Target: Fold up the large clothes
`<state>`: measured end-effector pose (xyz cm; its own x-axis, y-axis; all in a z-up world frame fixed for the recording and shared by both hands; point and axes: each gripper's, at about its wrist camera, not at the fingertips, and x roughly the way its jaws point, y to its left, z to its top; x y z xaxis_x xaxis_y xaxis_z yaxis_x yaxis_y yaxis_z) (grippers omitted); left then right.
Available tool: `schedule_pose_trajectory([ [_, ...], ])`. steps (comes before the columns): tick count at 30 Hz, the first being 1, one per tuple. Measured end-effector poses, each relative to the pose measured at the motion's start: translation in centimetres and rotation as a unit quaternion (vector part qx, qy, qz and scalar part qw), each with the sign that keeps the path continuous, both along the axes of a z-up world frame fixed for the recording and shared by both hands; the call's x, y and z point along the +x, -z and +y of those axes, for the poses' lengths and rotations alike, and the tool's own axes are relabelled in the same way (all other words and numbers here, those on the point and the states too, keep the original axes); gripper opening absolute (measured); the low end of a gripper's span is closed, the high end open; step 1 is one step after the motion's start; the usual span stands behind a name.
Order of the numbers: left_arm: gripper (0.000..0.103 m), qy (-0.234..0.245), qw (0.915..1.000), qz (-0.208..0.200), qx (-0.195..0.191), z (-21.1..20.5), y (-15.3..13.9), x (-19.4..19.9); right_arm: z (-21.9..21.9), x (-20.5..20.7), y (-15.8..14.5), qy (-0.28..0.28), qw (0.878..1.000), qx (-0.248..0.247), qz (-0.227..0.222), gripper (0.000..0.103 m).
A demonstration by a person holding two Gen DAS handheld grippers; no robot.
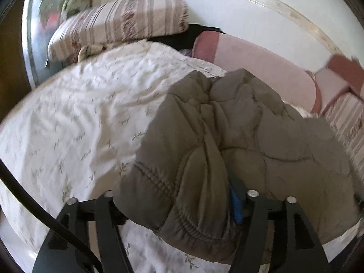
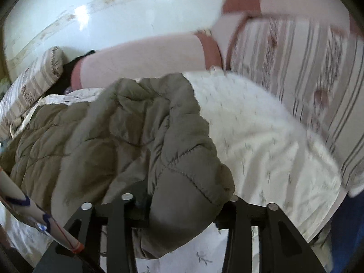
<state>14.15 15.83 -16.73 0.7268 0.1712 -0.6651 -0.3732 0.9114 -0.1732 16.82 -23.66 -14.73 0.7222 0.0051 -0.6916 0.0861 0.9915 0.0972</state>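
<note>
A puffy olive quilted jacket (image 1: pixel 227 141) lies bunched on the white leaf-print bedspread (image 1: pixel 68 118), lower centre. Left gripper (image 1: pixel 179 204) and right gripper (image 2: pixel 182 204) jaws part-open with padded folds between them; whether they pinch, I cannot tell.

No legible text or labels anywhere.

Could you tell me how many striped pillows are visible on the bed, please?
2: one striped pillow lies at the far left by the wall, another striped pillow on the right beside the pink bolster. The jacket may hide others.
</note>
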Motion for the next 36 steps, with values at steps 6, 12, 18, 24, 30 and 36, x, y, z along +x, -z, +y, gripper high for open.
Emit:
schedule_pose_trajectory([
  [6, 0.073, -0.055, 0.9972, -0.047, -0.02, 2.1, -1.6, -2.2, -6.7, -1.3, 0.4, 0.09, 0.987, 0.133, 0.03, 0.082],
  [12, 0.074, -0.034, 0.9887, -0.109, 0.096, -2.8, -5.1, -1.1, -5.0, -2.4, -3.4, 0.071, 0.994, 0.057, -0.056, 0.064],
  [18, 0.075, 0.084, 0.9853, -0.074, 0.13, -10.4, -3.9, 6.2, 4.1, 4.1, -3.5, -0.042, 0.998, -0.012, -0.047, 0.053],
  [24, 0.078, 0.098, 0.9852, -0.008, 0.14, -11.6, -0.1, 10.9, 8.2, 11.2, 0.4, -0.069, 0.995, -0.069, -0.009, 0.051],
  [30, 0.08, 0.101, 0.9858, -0.012, 0.133, -11.2, 1.1, 11.5, 9.5, 13.1, 3.2, -0.064, 0.992, -0.103, 0.024, 0.052],
  [36, 0.081, 0.098, 0.9849, -0.017, 0.142, -11.4, 1.4, 11.5, 10.1, 12.9, 3.6, -0.057, 0.989, -0.139, 0.019, 0.052],
])
